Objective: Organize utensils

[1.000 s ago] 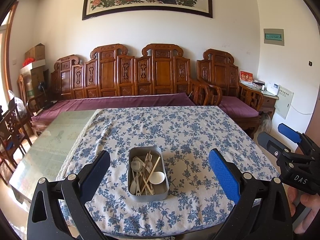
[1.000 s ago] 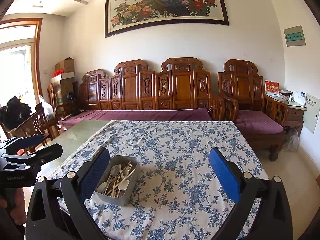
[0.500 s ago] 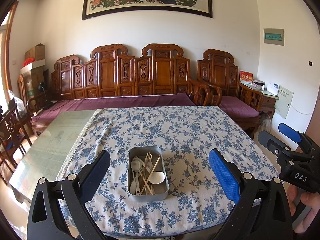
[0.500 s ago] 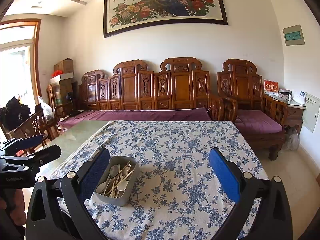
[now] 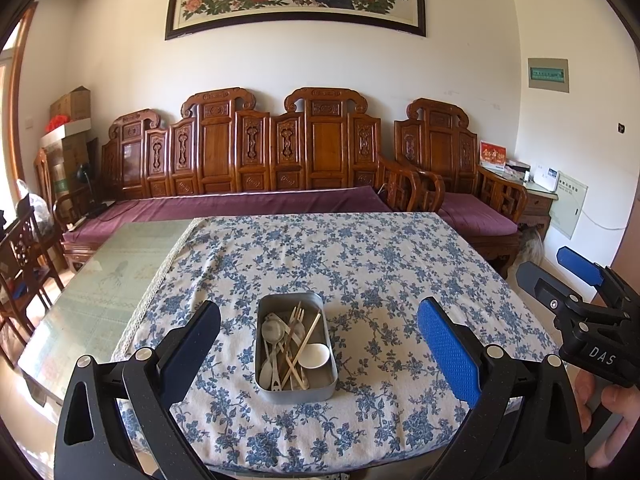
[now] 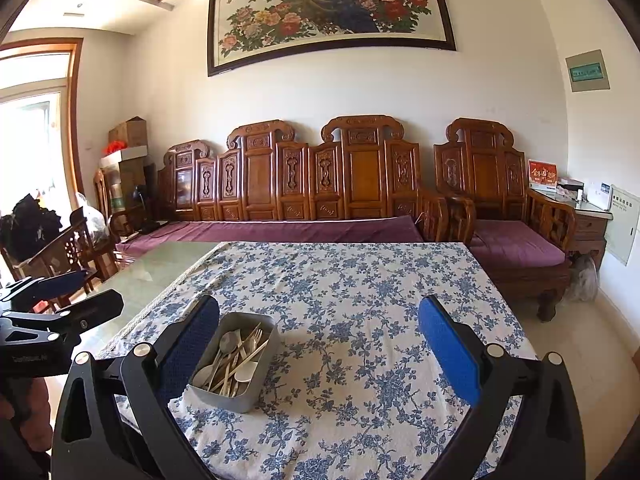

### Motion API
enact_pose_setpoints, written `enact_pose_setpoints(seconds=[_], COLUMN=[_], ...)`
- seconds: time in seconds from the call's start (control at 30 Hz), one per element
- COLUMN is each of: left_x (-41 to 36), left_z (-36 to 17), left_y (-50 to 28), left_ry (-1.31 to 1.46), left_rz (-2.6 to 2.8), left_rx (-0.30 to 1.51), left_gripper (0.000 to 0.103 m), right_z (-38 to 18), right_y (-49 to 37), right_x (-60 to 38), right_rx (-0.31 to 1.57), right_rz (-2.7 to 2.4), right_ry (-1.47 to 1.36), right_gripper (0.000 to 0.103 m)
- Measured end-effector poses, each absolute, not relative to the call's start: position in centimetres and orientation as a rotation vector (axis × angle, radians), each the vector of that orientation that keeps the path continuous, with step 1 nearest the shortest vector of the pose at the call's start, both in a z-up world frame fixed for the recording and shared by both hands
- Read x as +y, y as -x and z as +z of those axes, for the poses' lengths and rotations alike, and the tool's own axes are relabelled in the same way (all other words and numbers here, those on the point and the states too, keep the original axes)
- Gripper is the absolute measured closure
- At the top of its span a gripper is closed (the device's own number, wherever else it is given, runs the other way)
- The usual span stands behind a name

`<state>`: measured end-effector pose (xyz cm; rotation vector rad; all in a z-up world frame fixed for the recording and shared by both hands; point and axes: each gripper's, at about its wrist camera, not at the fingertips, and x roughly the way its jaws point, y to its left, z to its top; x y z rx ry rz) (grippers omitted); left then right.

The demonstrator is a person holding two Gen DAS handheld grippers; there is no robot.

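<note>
Hovering at the near edge of the table [image 5: 400, 240], both tools wait with nothing in them: the left gripper [image 5: 318, 344] has its fingers [image 5: 448, 354] spread wide and released, and the right gripper [image 6: 319, 350] is splayed just the same, off to the right. Between the left fingers' line of sight sits the metal tin [image 5: 296, 394], close to the near edge on the floral tablecloth [image 5: 360, 264], and what a tangle inside it: spoons [image 5: 273, 330], a fork [image 5: 297, 314], pale chopsticks [image 5: 306, 340] and a white ceramic spoon [image 5: 314, 356], all crossed over one another.

That's the danger, I'd say. Pinch one handle and its neighbours may lever up, spill over the rim or drag along. The tin looks light and sits on loose cloth near the edge, so a sideways nudge from a finger could skid it or bunch the fabric toward the drop. Thin chopsticks may slip out of the wide pads, and the ceramic spoon could chip if it falls.

Farther off, the left part of the table is bare glass [image 5: 100, 280], where a dropped utensil would likely slide. Beyond stands the carved wooden bench [image 5: 256, 152], well clear.
</note>
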<state>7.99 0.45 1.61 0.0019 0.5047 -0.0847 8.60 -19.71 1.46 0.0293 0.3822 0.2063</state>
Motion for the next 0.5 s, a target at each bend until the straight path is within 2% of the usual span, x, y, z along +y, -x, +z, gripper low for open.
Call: enact_pose_setpoints(seconds=[0.5], left_x=[0.34], left_z=[1.57], left_y=[-7.93], left_ry=[0.002], left_rz=[-0.084], left_rx=[0.504], left_gripper=[0.008], right_z=[1.5], right_y=[-8.68], right_x=[-19.68], right_rx=[0.381], right_rz=[0.208], right_ry=[-0.032], right_gripper=[0.003])
